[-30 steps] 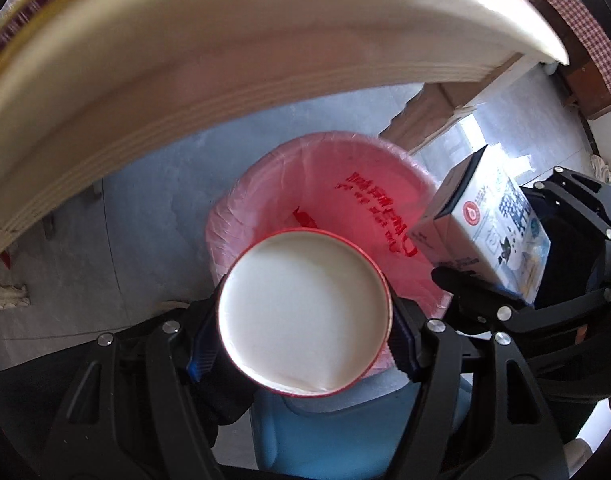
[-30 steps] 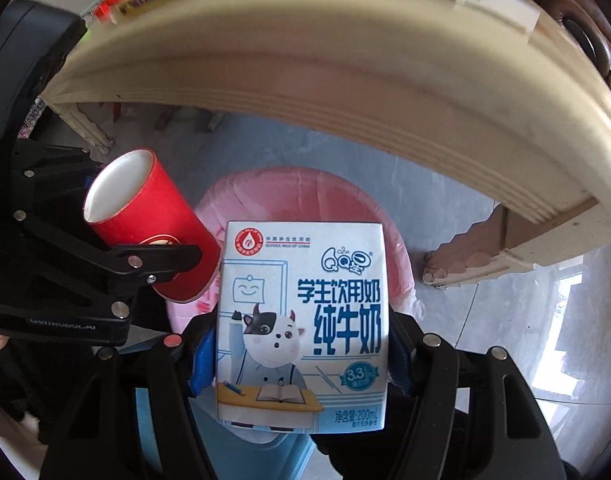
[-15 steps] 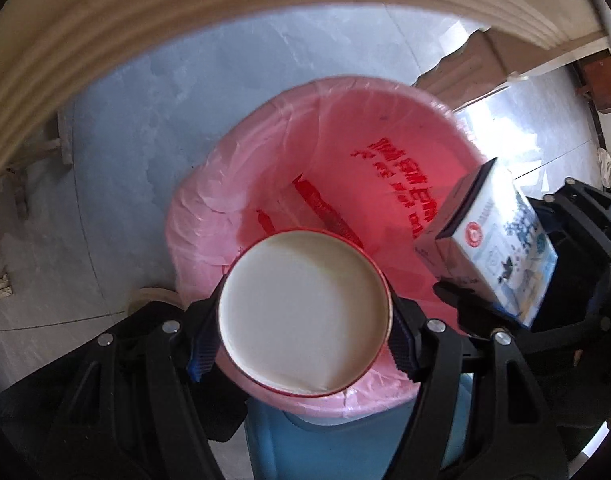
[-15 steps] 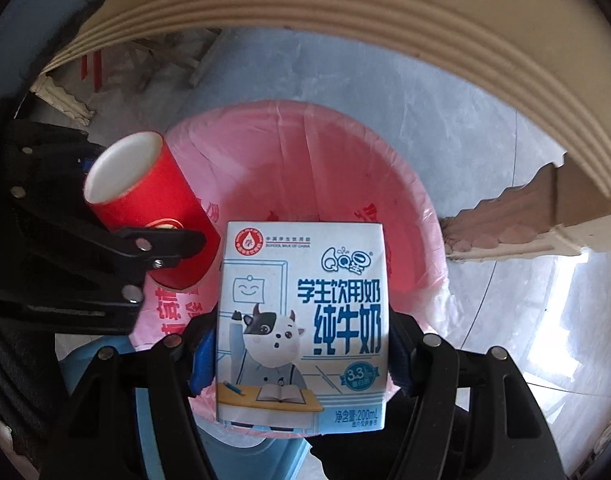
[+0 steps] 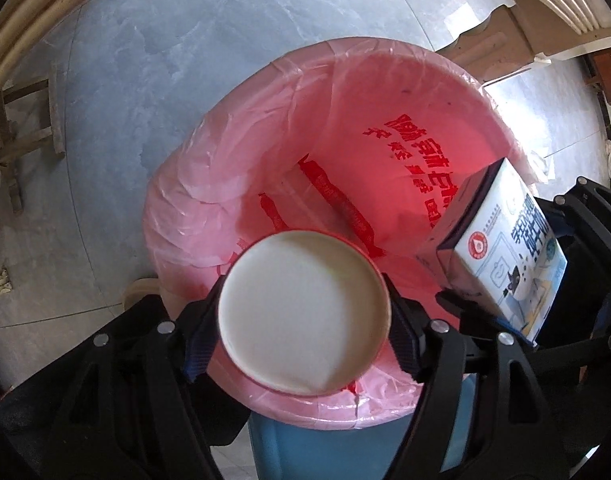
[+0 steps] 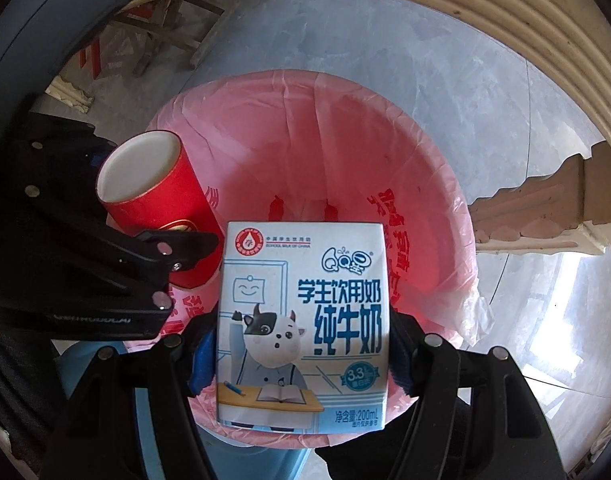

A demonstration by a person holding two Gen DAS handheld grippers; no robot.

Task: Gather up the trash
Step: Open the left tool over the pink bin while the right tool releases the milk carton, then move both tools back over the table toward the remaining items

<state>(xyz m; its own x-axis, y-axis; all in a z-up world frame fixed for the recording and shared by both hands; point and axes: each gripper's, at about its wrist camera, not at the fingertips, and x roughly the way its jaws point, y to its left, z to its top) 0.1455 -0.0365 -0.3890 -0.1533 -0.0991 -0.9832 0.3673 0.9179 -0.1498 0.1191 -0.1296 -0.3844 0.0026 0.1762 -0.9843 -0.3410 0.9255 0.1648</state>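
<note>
Left wrist view: left gripper (image 5: 303, 318) is gripping the red cup (image 5: 303, 320), jaws just easing wider.
Right wrist view: right gripper (image 6: 301, 344) is gripping the milk carton (image 6: 301, 328).
Below both: pink-lined bin (image 6: 425, 184) is gaping.

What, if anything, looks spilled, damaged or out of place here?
Nothing stands out. The red paper cup and the milk carton look intact, each held over the pink-lined bin; no spill shows on the floor.

We see red paper cup (image 6: 157, 188), white inside, mouth up, tilted, over bin's left edge, blue-white milk carton (image 6: 301, 324) upright over near edge, pink-bagged blue bin (image 6: 425, 168) below, w/ red print.
</note>
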